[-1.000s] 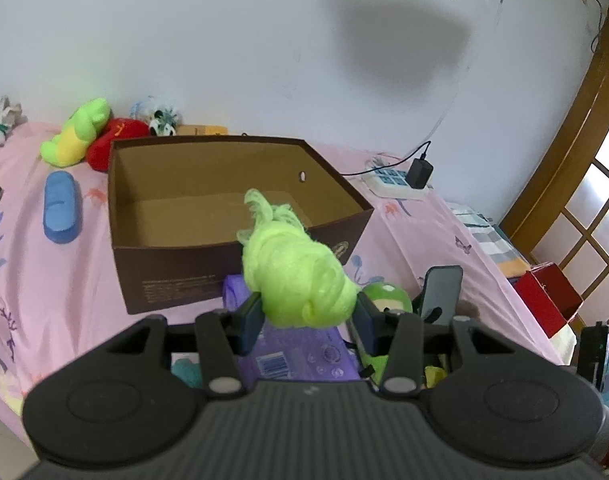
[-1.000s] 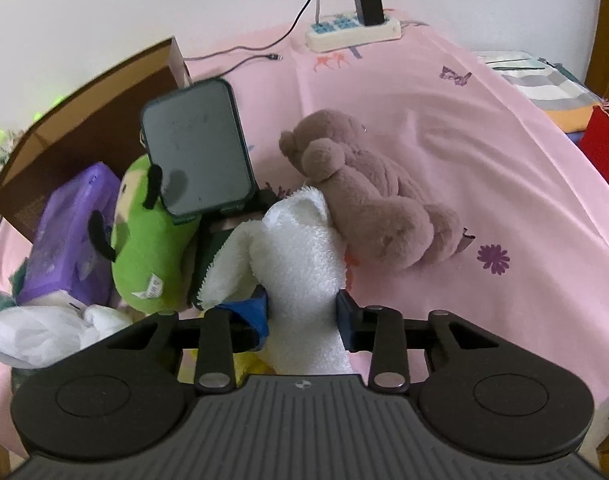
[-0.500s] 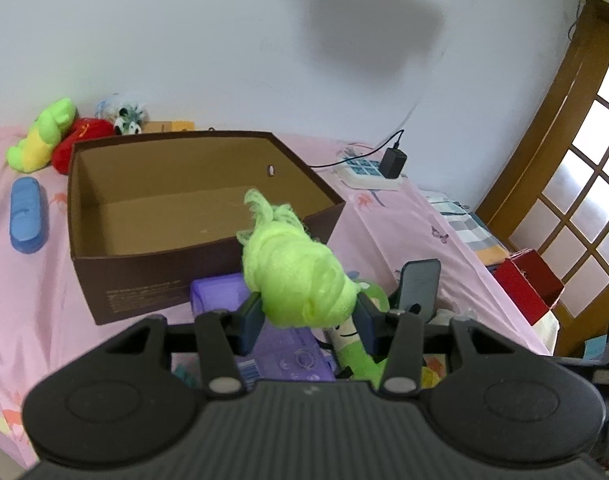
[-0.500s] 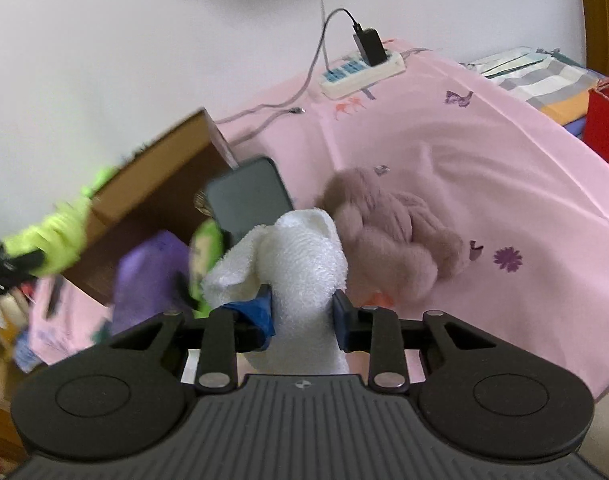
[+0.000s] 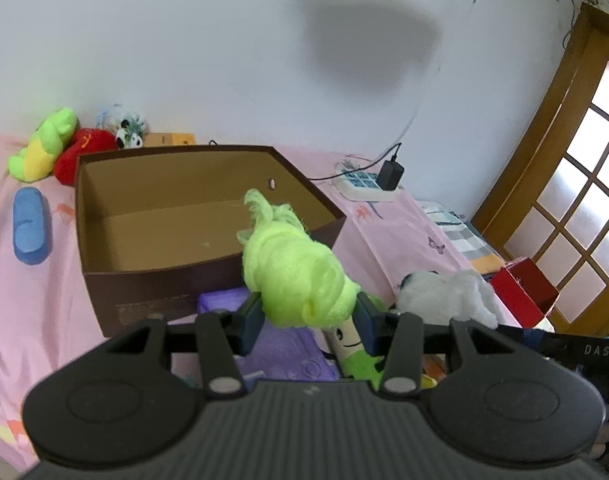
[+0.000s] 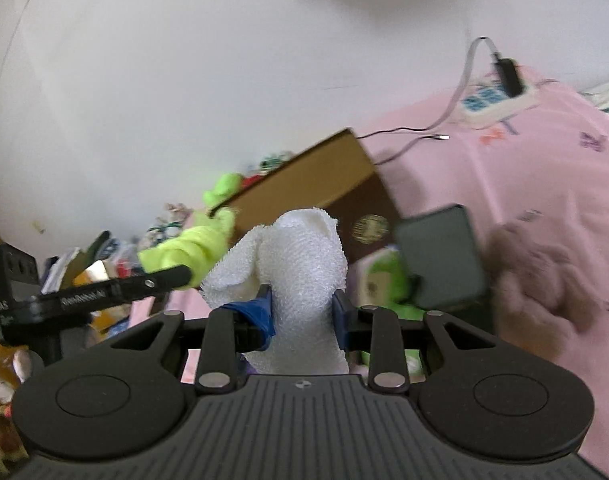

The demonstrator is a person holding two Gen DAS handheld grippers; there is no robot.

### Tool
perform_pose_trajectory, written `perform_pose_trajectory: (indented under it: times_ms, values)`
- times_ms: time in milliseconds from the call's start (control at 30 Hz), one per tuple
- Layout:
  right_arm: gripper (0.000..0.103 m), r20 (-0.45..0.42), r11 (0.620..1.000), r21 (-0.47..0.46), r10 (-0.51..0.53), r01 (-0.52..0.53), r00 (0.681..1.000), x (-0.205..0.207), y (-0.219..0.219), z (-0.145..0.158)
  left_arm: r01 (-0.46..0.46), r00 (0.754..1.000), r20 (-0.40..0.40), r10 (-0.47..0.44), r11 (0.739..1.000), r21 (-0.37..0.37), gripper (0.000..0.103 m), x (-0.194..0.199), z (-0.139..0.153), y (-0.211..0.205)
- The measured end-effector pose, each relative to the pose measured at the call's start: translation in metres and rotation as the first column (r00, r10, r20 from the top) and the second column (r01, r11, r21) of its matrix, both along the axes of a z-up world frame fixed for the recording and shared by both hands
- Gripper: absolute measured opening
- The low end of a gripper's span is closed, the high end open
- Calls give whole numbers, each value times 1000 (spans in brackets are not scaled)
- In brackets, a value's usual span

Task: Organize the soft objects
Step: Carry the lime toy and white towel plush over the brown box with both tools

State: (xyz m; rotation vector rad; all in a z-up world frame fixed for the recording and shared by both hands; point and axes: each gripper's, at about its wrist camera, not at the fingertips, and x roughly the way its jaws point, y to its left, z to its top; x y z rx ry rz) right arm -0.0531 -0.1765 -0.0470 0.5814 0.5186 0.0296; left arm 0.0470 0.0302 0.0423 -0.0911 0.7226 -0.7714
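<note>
My left gripper (image 5: 308,316) is shut on a neon green fluffy cloth (image 5: 292,272) and holds it in the air just in front of the open brown cardboard box (image 5: 144,280). My right gripper (image 6: 302,312) is shut on a white terry towel (image 6: 300,264), lifted above the bed. The towel also shows in the left wrist view (image 5: 444,296) to the right. The left gripper with the green cloth (image 6: 184,252) shows in the right wrist view beside the box (image 6: 316,184). The box interior looks empty.
On the pink bedsheet (image 5: 384,236) lie a purple pack (image 5: 280,348), a green plush (image 6: 384,280), a dark phone (image 6: 440,256) and a brown teddy (image 6: 544,276). Behind the box are plush toys (image 5: 44,148), a blue case (image 5: 30,224) and a power strip (image 5: 368,184).
My right gripper has lifted the white towel off the bed and swung left toward the box. My left gripper with the green cloth has shifted slightly toward the box.
</note>
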Motion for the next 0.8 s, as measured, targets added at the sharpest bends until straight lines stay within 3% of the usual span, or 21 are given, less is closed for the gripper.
perform_pose_trajectory:
  times_ms: [267,500,800]
  values:
    - [13,-13,997,39,70,-70,997,81,11,15,-54,997,47,54,999,-1,47,21,14,12]
    - [14,-66,995,36,96,-94,993,149,19,24,-106,993,62,102,993,52,47,64,16,15]
    - [14,-158,994,-9,103,-106,982,228,27,0,-161,986,60,154,976,146,47,119,-1,4]
